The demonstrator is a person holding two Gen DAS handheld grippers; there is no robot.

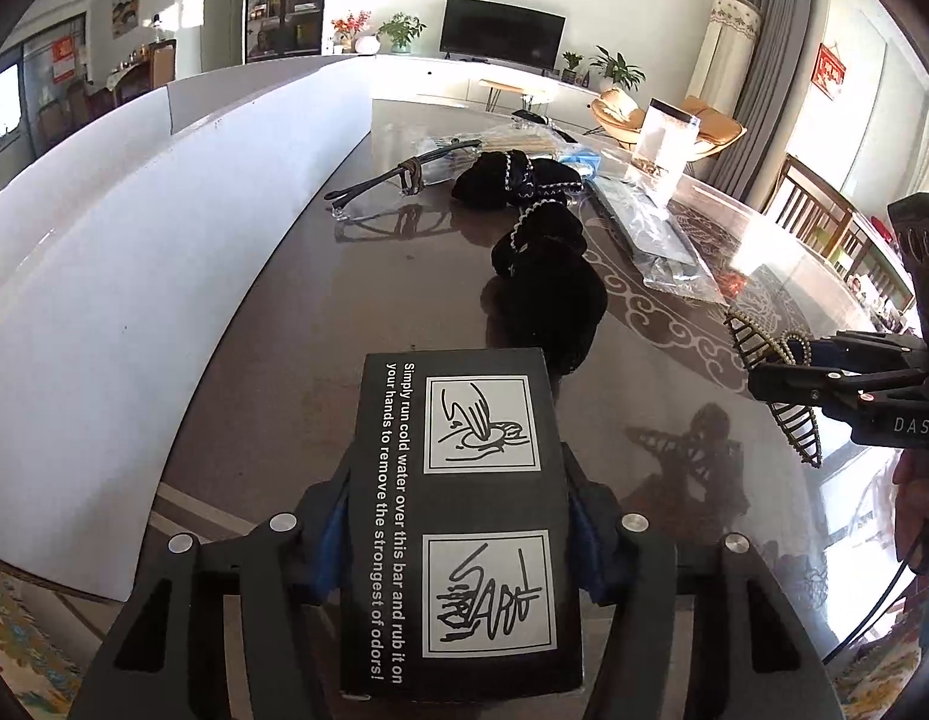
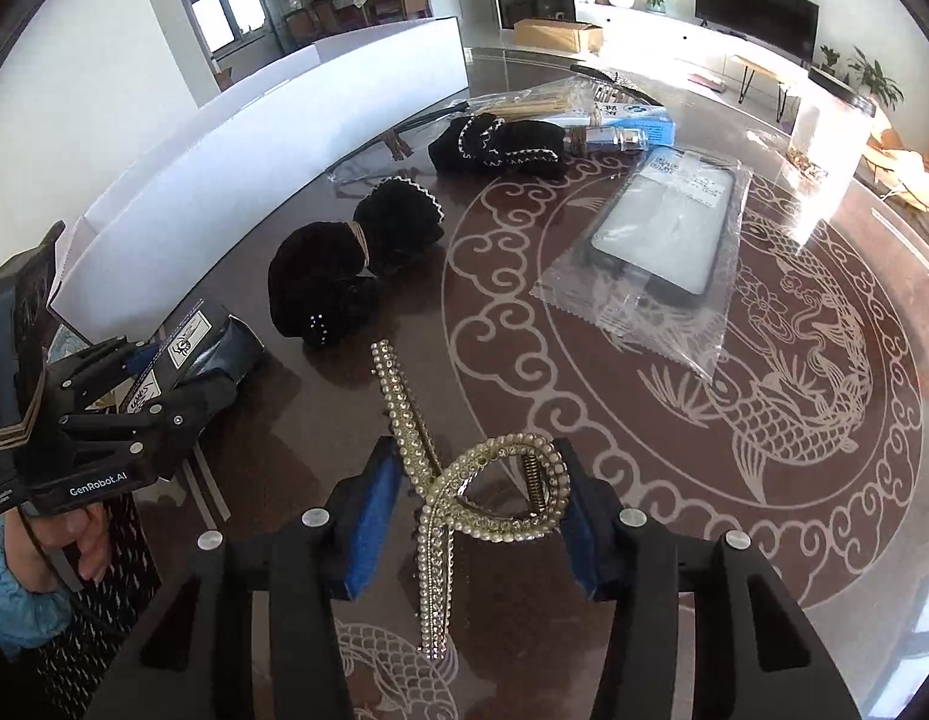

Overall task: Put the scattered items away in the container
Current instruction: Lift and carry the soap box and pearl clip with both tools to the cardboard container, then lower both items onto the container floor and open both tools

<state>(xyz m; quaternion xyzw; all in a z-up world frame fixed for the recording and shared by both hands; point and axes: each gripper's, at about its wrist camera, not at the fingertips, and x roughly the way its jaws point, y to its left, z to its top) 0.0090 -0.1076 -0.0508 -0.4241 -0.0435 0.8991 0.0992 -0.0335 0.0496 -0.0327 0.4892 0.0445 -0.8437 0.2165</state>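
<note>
My left gripper (image 1: 458, 480) is shut on a black box (image 1: 461, 516) printed with white text and hand-washing pictures, held just above the glass table; it also shows in the right wrist view (image 2: 194, 354). My right gripper (image 2: 473, 504) is shut on a pearl and rhinestone hair clip (image 2: 458, 474); in the left wrist view the clip (image 1: 782, 384) shows at the right edge. The white container (image 1: 134, 252) stands at the left, its wall (image 2: 272, 114) along the table's far left.
On the table lie black hair scrunchies (image 2: 350, 264) and a second black bundle (image 2: 500, 147), a bagged phone case (image 2: 662, 240), bagged sticks (image 2: 548, 99), a blue-white box (image 2: 626, 123), tied dark rods (image 1: 404, 171) and a clear box (image 1: 665, 141).
</note>
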